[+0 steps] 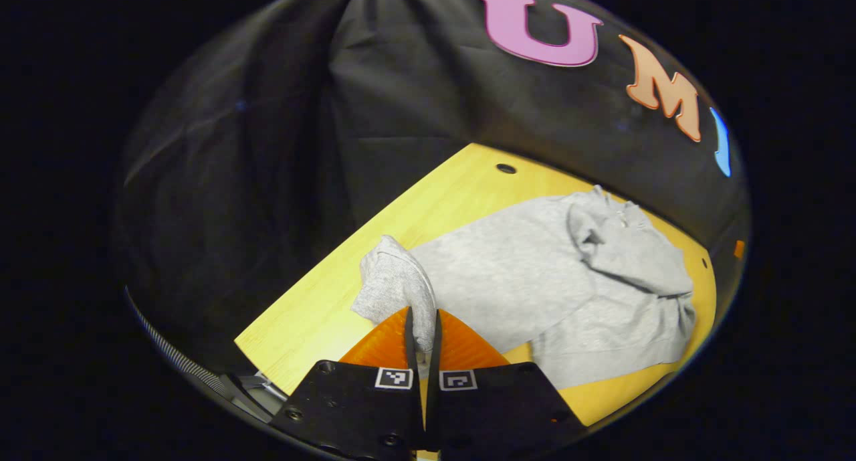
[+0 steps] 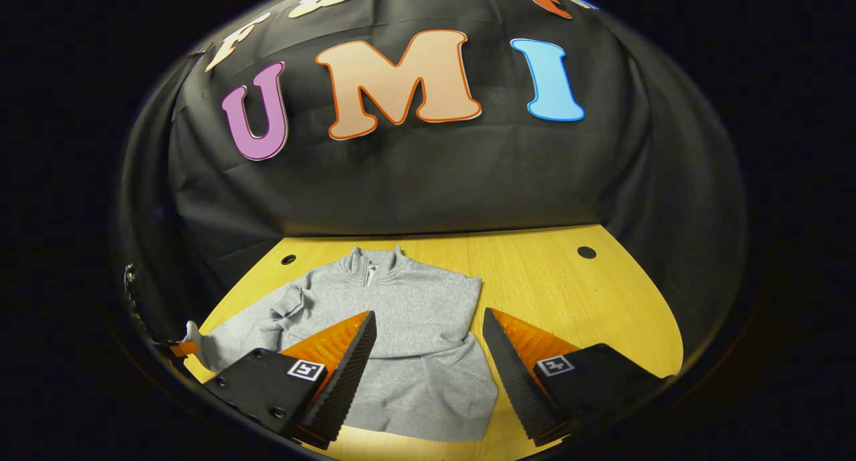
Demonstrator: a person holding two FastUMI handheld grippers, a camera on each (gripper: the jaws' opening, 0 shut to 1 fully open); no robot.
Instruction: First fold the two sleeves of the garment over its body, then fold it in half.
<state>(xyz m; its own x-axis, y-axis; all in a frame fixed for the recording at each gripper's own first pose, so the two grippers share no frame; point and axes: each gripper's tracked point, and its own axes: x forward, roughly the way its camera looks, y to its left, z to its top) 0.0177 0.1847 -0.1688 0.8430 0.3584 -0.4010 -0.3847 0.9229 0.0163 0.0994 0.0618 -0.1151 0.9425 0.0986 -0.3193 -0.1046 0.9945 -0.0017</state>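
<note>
The grey quarter-zip sweatshirt (image 2: 401, 327) lies flat on the wooden bench (image 2: 568, 287), collar toward the booth wall. One sleeve is already folded across the body. The other sleeve's cuff (image 1: 394, 284) is pinched in the left gripper (image 1: 422, 340), whose fingers are closed tight on the cloth and hold it raised off the bench. The right gripper (image 2: 428, 354) hangs above the near hem with its fingers spread wide, gripping nothing.

Risks, as judged from here:
- The hold on the cuff is by a narrow bite of fabric near the fingertips. A quick pull could slip it free, and the sleeve would drop short of the body.
- Carrying the cuff across may drag the shoulder and shift the whole sweatshirt, since nothing pins the body down.
- The sleeve may land bunched or twisted, which would spoil the later fold in half.

Differences between views:
- The left gripper view gives the grasp itself and the folded sleeve's overlap.
- The right gripper view gives the sweatshirt's outline, collar and zip, its placement toward one side of the bench, and the bench holes (image 2: 586, 252). At its far edge a bit of the held cuff is visible.
</note>
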